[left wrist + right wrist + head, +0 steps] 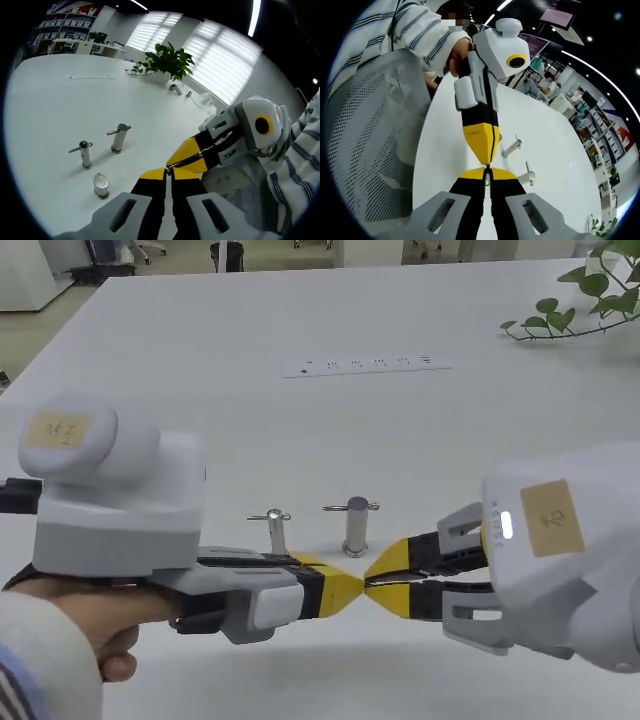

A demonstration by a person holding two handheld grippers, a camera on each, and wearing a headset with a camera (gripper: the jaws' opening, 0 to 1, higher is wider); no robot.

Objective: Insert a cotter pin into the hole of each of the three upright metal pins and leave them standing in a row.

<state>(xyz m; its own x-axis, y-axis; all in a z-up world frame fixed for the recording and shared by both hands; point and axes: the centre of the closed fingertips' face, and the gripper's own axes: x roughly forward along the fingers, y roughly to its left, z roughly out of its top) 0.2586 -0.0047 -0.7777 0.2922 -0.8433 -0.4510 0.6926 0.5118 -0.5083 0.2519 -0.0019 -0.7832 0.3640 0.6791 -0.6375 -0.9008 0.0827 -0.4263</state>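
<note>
On the white table (pixel 200 390), the thin pin (pixel 275 535) and thick pin (pixel 356 530) already carry cotter pins (pixel 350 507) — the third pin (pixel 101 186) stands bare. Left gripper (pixel 345 589) and right gripper (pixel 380 585) meet tip to tip, jaws closed, contents too small to tell

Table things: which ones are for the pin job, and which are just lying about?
For the job: left gripper, right gripper, thin metal pin with cotter pin, thick metal pin with cotter pin, third metal pin with no cotter pin visible.

Just lying about: power strip, plant.
</note>
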